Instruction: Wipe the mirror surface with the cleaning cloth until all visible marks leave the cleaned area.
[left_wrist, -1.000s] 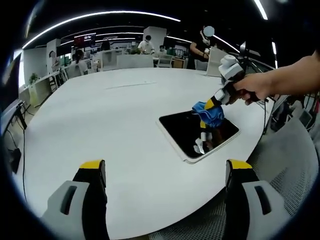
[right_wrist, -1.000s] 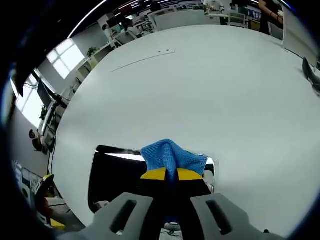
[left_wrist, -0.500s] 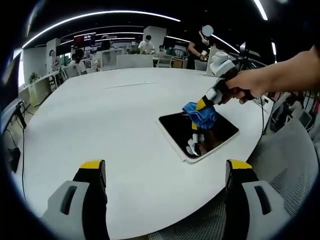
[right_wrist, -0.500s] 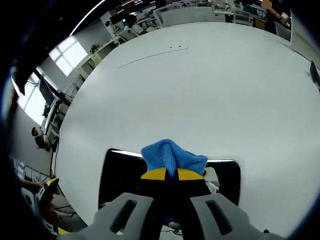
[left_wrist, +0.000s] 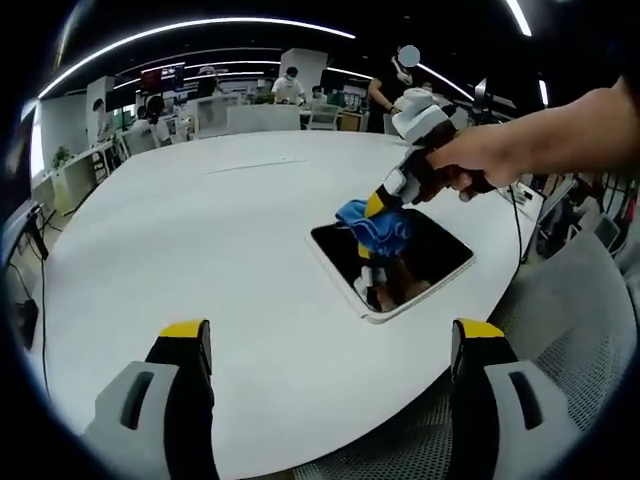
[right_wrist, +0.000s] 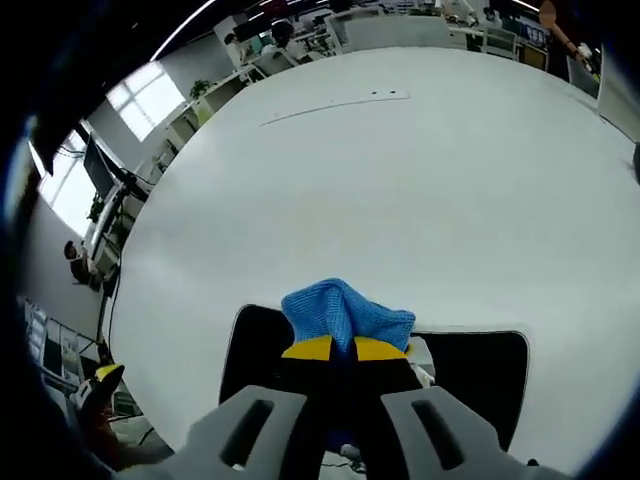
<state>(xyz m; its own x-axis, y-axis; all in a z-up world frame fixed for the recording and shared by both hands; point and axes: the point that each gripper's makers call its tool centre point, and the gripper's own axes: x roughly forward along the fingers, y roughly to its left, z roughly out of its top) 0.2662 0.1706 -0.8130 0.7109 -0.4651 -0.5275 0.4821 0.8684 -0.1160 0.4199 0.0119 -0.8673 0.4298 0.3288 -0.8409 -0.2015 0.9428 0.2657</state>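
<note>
Mirror (left_wrist: 405, 260): lies flat on the white surface (left_wrist: 200, 250), near its edge.
Cloth (left_wrist: 372, 222): blue, pressed on the mirror's far-left part.
Right tool (right_wrist: 334, 350): jaws clamped tight on the cloth, a hand (left_wrist: 470, 165) gripping it.
Left tool (left_wrist: 330, 345): jaws spread wide, holding nothing, well short of the mirror.

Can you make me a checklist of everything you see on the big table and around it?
Surface: round white table.
Job's things: mirror flat near the table edge; blue cleaning cloth over it.
Clutter: nothing seen on the table.
Grippers: right gripper shut on the cloth, held by a hand; left gripper open, holding nothing.
Cables: one hanging below the hand.
Surroundings: office desks, people, mesh chair.
</note>
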